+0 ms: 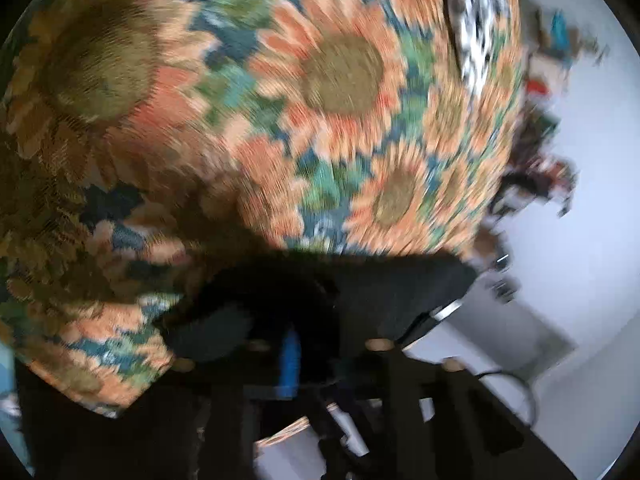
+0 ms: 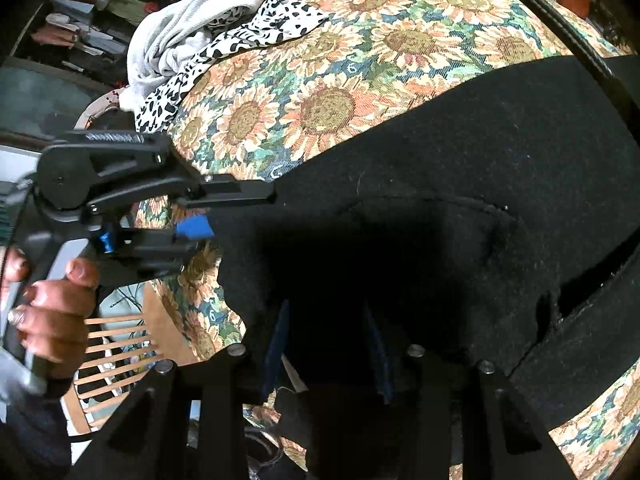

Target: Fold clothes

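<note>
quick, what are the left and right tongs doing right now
Left tongs: closed on the black garment's edge.
Right tongs: part open, black garment between them; grip cannot be told.

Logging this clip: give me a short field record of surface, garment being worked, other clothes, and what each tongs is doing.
surface: sunflower-print cover
garment: black cloth, spread flat
other clothes: white top and black-spotted piece, heaped at the far edge
left tongs: shut on the black cloth's edge
right tongs: over the black cloth, jaws partly apart; grip unclear
</note>
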